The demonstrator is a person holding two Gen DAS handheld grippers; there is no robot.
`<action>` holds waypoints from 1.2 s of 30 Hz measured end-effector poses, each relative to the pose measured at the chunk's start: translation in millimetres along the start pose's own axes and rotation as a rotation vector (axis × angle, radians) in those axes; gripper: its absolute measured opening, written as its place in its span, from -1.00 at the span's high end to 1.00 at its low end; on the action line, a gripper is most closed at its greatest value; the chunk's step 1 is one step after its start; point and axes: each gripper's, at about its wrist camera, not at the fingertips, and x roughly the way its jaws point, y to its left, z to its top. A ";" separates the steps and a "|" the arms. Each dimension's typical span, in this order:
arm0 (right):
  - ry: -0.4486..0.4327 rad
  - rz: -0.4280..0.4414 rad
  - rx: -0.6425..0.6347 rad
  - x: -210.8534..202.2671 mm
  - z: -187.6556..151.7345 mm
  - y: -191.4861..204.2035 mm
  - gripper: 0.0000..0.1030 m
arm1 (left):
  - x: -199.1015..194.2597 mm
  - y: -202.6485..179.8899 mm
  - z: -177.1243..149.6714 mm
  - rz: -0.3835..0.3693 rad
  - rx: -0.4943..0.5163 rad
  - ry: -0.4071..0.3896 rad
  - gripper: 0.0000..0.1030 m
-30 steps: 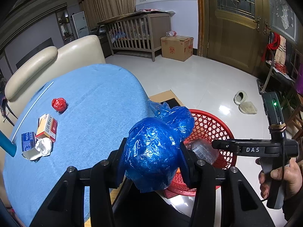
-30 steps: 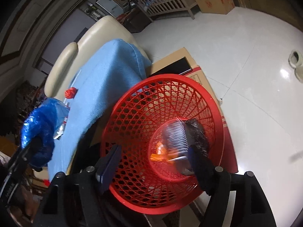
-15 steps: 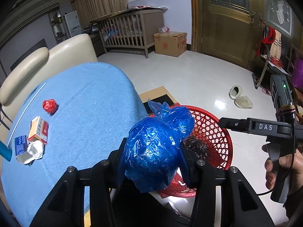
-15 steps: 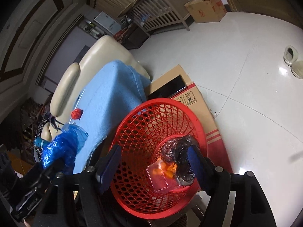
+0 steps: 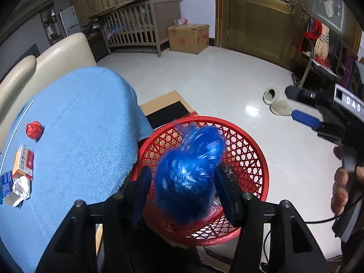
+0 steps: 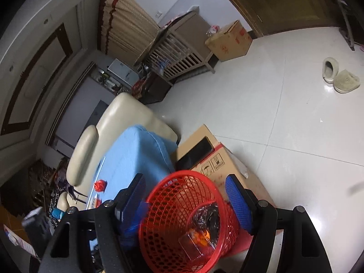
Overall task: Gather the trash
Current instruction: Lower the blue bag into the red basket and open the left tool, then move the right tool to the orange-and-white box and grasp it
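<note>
The left tool (image 5: 182,183) is seen from behind its two black arms, pointing steeply down over a red mesh basket (image 5: 254,159). Its jaws have just been opening, and a crumpled blue plastic bag (image 5: 188,177) sits between them, blurred with motion — a gap shows on either side, so the pads no longer appear to press on it. It is judged to be dropping into the basket, though it has not yet settled.

The right tool (image 6: 186,195) is held further out, its jaws spread with nothing between them; from its own camera the basket is framed directly below. In the left view it appears at the right edge, gripped by a hand (image 5: 341,188).

Inside the basket, a dark crumpled wrapper (image 6: 207,216) and a clear plastic piece with something orange in it (image 6: 196,238) are already lying at the bottom, so part of the collecting is done.

The basket stands on a flattened cardboard box (image 6: 218,159) on the floor, just beside the worktop (image 5: 75,136), which is covered in blue cloth. Still left on the worktop, well apart from the basket — a small red crumpled wrapper (image 5: 34,130), an orange and white carton (image 5: 23,163), a small blue box (image 5: 5,183) and a white crumpled tissue (image 5: 21,187), the last three close together. By this showing, roughly half the trash remains to be picked up.
</note>
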 end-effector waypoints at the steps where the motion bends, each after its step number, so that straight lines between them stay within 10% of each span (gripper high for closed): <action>1: -0.004 0.000 0.002 -1.0 0.8 0.4 -0.47 | -1.1 -0.2 -0.8 0.000 0.004 0.000 -0.32; 12: 0.037 0.053 -0.044 11.6 -5.8 31.7 -0.47 | -32.8 51.3 -18.6 0.077 -0.089 -0.054 -0.40; 36: 0.394 0.219 -0.517 91.8 -128.9 239.3 -0.47 | -125.3 272.2 -189.3 0.424 -0.823 -0.215 -0.40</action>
